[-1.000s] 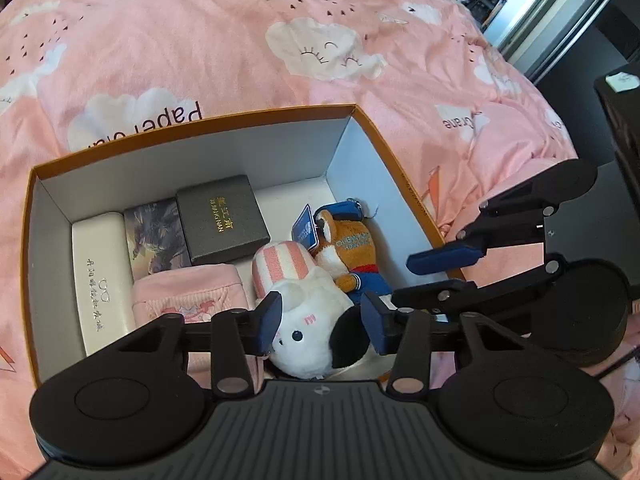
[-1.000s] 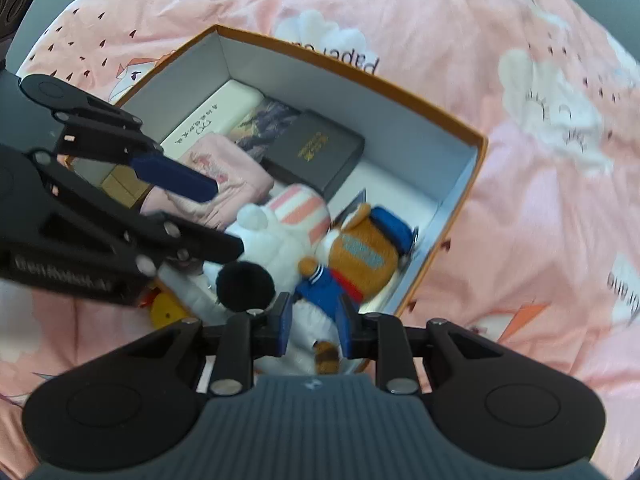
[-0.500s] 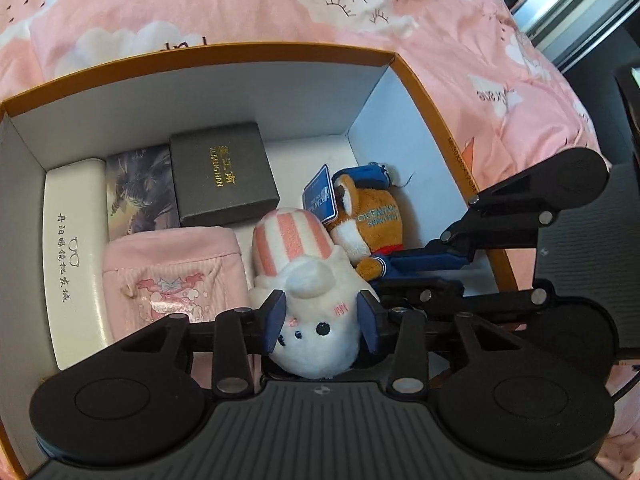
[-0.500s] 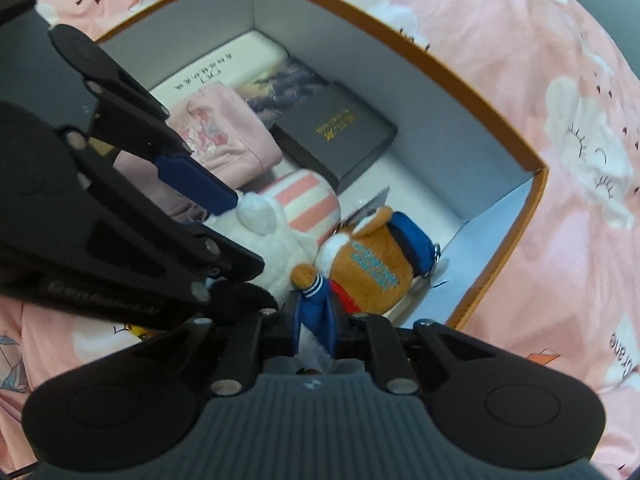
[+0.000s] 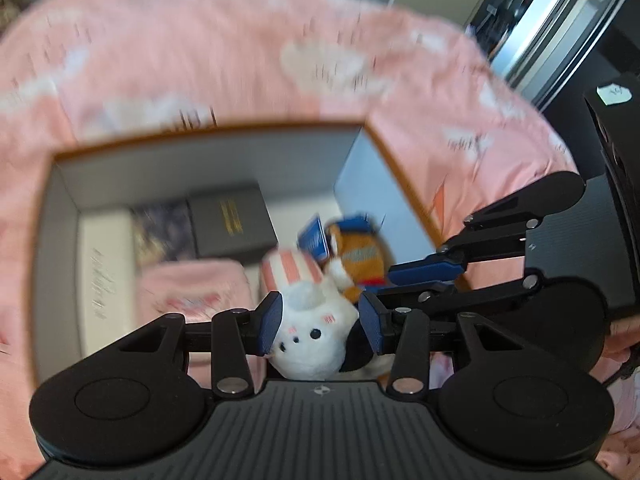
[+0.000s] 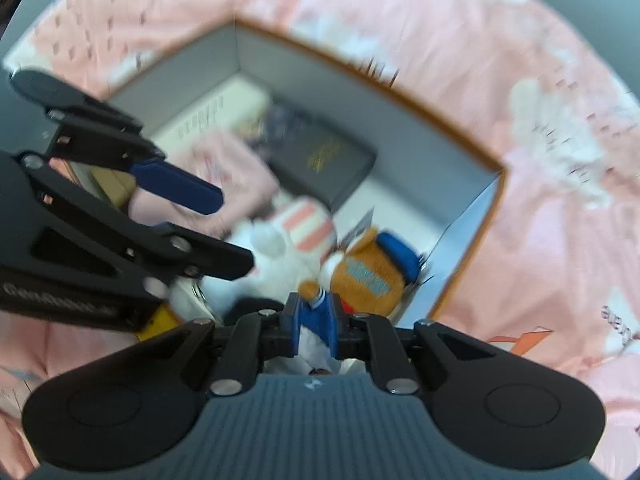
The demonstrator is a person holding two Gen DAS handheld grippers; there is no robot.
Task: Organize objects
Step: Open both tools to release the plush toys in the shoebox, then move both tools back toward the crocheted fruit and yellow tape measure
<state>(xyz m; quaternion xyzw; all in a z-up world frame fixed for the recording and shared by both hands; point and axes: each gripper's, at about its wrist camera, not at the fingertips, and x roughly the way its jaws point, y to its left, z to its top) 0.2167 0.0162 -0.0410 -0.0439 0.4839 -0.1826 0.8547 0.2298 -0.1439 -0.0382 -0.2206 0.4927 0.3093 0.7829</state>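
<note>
An orange-rimmed cardboard box (image 5: 208,128) (image 6: 360,76) lies open on a pink bedspread. A white plush toy (image 5: 312,336) (image 6: 272,256) with a pink-striped hat sits at the box's near side. My left gripper (image 5: 320,322) (image 6: 236,232) has the toy's head between its blue pads, one pad on the cheek and the other on the black ear; its jaws are opening slightly. Beside it lies an orange bear plush (image 5: 358,256) (image 6: 368,276) in blue clothes. My right gripper (image 6: 314,320) (image 5: 380,280) is shut on the bear's blue sleeve. Both views are motion-blurred.
In the box lie a black gift box (image 5: 232,228), a picture card (image 5: 160,232), a white case (image 5: 104,276) and a pink pouch (image 5: 192,292). The pink cloud-print bedspread (image 5: 200,40) surrounds the box. Dark furniture (image 5: 616,160) stands at the right. A yellow item (image 6: 158,320) shows under the left gripper.
The right gripper's jaws closed on the bear's blue sleeve. Both grippers dipped towards the box half a second ago and have pulled back since. The white plush stays between the left pads.
</note>
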